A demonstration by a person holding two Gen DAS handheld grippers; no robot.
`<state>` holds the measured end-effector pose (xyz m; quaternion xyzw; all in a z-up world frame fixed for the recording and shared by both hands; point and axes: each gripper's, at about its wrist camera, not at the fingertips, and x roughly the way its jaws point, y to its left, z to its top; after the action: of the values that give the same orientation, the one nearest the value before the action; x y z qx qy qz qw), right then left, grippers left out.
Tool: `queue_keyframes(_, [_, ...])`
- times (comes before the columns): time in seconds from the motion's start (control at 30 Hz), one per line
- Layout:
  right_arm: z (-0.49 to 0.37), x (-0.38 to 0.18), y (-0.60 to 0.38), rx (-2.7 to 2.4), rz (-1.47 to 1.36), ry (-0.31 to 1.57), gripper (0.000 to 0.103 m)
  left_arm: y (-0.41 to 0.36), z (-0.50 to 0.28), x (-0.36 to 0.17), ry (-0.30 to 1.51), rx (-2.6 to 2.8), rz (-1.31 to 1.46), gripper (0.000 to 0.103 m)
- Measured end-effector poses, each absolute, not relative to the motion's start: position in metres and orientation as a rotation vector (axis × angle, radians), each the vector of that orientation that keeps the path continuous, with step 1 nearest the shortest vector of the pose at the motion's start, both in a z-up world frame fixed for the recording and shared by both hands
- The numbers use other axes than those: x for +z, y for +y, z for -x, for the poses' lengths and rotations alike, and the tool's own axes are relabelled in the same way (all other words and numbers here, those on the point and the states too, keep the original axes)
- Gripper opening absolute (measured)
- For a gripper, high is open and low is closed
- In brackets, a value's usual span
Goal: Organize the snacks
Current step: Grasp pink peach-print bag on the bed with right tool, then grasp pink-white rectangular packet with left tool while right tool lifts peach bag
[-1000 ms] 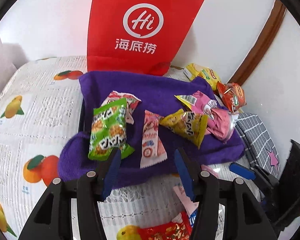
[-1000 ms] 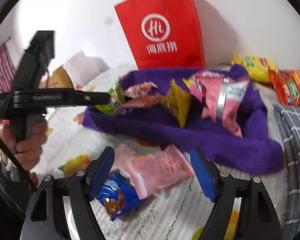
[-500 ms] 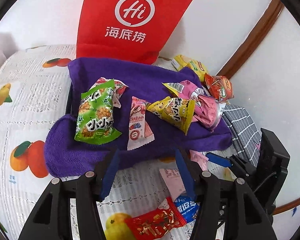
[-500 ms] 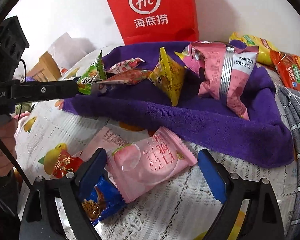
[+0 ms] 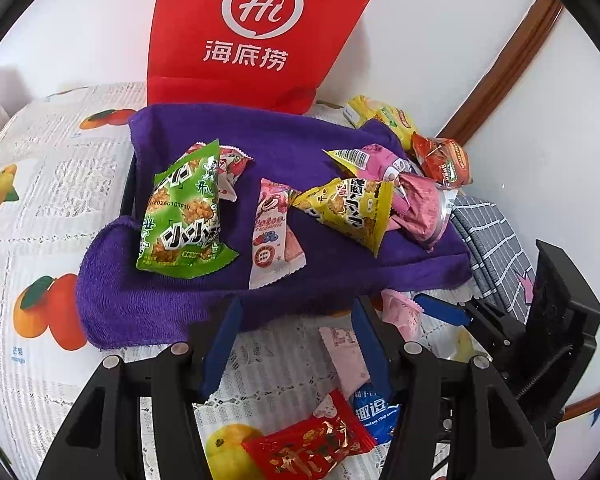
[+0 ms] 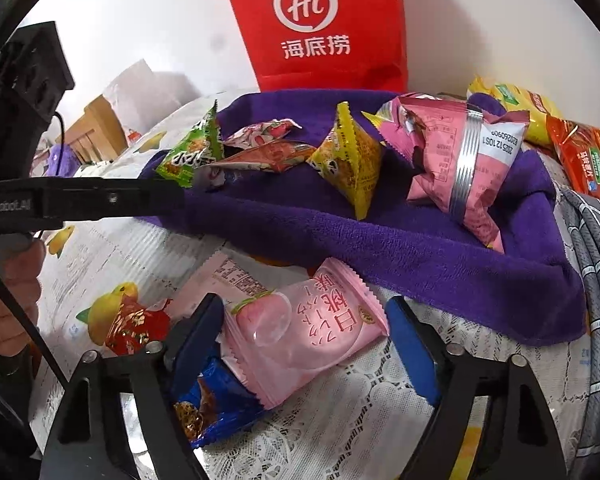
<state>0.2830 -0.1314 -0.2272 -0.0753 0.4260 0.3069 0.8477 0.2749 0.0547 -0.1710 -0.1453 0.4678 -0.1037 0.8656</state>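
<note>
The right gripper (image 6: 304, 340) has its jaws spread wide, straddling a pink peach-print snack packet (image 6: 304, 328) that lies on the fruit-print tablecloth (image 6: 112, 248); neither blue pad presses on the packet. A blue chocolate-chip cookie packet (image 6: 212, 408) lies partly under the pink packet, beside the left pad. A red candy wrapper (image 6: 136, 326) lies to the left. The left gripper (image 5: 296, 344) is also released and holds nothing, positioned above the tablecloth at the near edge of the purple towel (image 5: 172, 304). On the towel, from left to right: a green snack packet (image 5: 184, 216), a pink-and-white biscuit packet (image 5: 274, 236), a yellow triangular packet (image 5: 352, 212) and a large pink bag (image 5: 416, 208). A red paper bag (image 5: 256, 36) stands upright behind the towel, against the wall. An orange-red packet (image 5: 444, 160) and a yellow packet (image 5: 380, 116) lie at the towel's far right corner.
</note>
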Motion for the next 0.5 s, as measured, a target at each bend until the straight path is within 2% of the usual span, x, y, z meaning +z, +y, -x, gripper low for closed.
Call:
queue_keyframes(0.23, [-0.271,-0.217,-0.14,0.687,0.171,0.864,0.081,0.053,-0.275,-0.171,0.982,-0.221,0.297,0.055])
queue_keyframes(0.5, [-0.264,-0.189,-0.168,0.723,0.047,0.764,0.081,0.05,-0.274,-0.175,1.001,-0.237,0.294,0.055])
